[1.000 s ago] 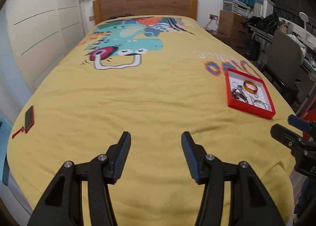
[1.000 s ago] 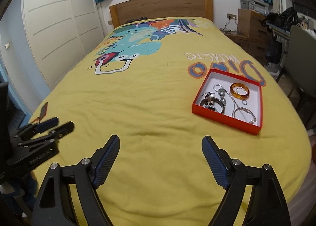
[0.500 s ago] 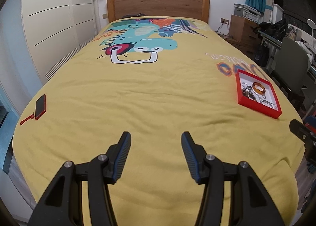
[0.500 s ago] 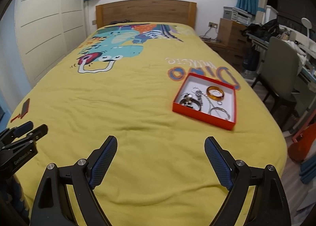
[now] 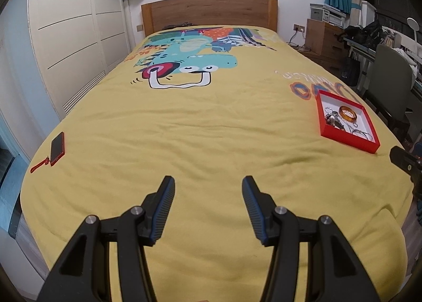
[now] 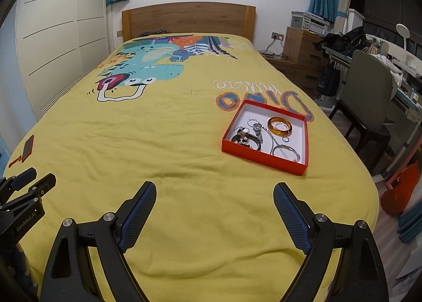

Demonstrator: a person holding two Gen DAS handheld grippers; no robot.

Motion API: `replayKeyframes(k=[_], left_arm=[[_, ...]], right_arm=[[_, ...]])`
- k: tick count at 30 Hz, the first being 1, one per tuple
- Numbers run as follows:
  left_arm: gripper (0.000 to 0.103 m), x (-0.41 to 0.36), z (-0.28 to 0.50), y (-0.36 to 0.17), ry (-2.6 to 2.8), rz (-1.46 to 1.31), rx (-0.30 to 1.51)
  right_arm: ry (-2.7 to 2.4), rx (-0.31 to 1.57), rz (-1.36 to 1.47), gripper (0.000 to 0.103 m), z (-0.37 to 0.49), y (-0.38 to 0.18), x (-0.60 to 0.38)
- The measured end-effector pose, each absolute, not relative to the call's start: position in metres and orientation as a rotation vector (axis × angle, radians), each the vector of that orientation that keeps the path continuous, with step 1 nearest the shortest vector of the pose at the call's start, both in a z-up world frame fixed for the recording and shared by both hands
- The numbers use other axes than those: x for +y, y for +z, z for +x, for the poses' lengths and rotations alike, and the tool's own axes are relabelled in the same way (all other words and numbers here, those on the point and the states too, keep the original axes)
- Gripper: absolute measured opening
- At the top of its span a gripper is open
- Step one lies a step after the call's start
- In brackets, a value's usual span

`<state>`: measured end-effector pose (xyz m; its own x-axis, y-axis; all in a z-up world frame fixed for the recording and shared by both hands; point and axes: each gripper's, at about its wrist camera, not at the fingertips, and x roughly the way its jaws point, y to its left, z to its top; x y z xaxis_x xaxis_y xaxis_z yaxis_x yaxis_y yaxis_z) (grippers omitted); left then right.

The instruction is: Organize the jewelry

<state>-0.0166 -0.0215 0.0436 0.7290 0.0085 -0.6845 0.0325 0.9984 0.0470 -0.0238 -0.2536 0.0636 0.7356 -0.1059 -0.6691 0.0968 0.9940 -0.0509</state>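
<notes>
Both wrist cameras sit above the near end of the bed (image 5: 211, 128), facing its far headboard (image 6: 188, 21). The left view looks from farther left, with the red tray (image 5: 348, 140) at far right; the right view has it nearer centre.

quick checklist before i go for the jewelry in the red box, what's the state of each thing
1. Right gripper open and empty: ok.
2. Left gripper open and empty: ok.
3. Red box flat on the bedspread, open side up: ok.
4. Path from right gripper to box free of other things: ok, only bare bedspread between them.
5. Amber bangle lying apart from the chains: mostly ok; a small ring sits inside it.
6. Silver chains and dark bracelet separable: cannot tell, they overlap in the box.
</notes>
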Motion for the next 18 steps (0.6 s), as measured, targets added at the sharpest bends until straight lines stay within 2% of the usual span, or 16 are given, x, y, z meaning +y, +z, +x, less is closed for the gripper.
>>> replayKeyframes(k=[18], left_arm=[[0.051,-0.019,-0.007,0.035,-0.033,0.041,0.779]], right_arm=[[-0.114,0.772,-0.022,0.090,-0.015,0.051,-0.254]])
